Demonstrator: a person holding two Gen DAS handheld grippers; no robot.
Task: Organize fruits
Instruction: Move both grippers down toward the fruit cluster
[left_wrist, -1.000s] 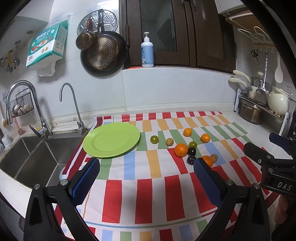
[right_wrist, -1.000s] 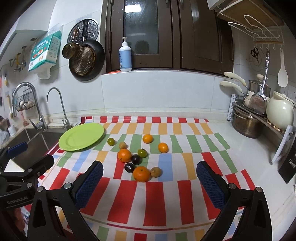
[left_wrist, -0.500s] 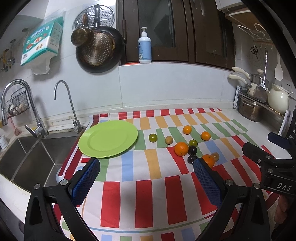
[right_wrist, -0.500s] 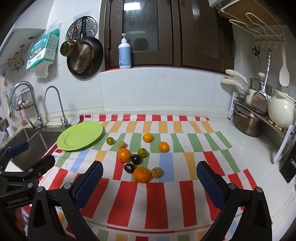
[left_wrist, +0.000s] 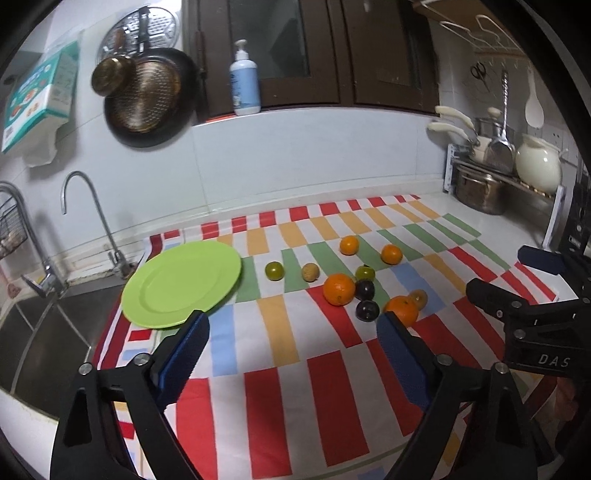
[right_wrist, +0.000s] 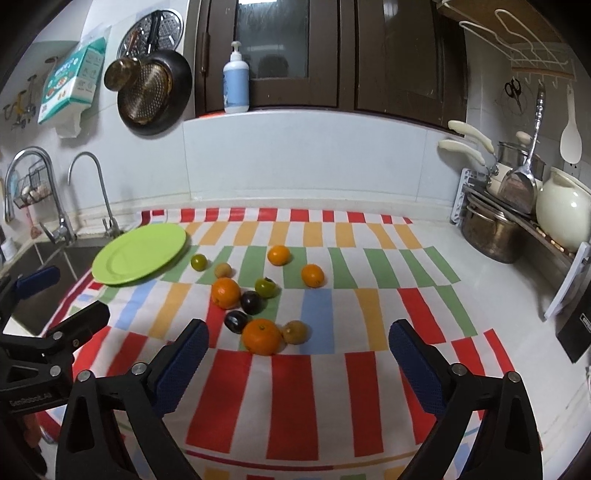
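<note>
While both blue-padded claws (left_wrist: 291, 350) (right_wrist: 299, 354) gape empty, just narrowing, round glossy fruits (right_wrist: 258, 295) dot the striped cloth (right_wrist: 295, 398).

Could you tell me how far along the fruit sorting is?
Nothing is done yet: the plate is bare. Both the left gripper and right gripper are open and hold nothing. All ten fruits still lie on the cloth.

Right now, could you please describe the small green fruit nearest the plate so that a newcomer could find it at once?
Start at the green plate on the striped cloth beside the sink. Just off the plate's right edge lies a small green fruit, apart from the main cluster. Its nearest neighbour, on its right, is a tan-brown fruit; the other green fruit sits farther right, against a dark plum.
</note>
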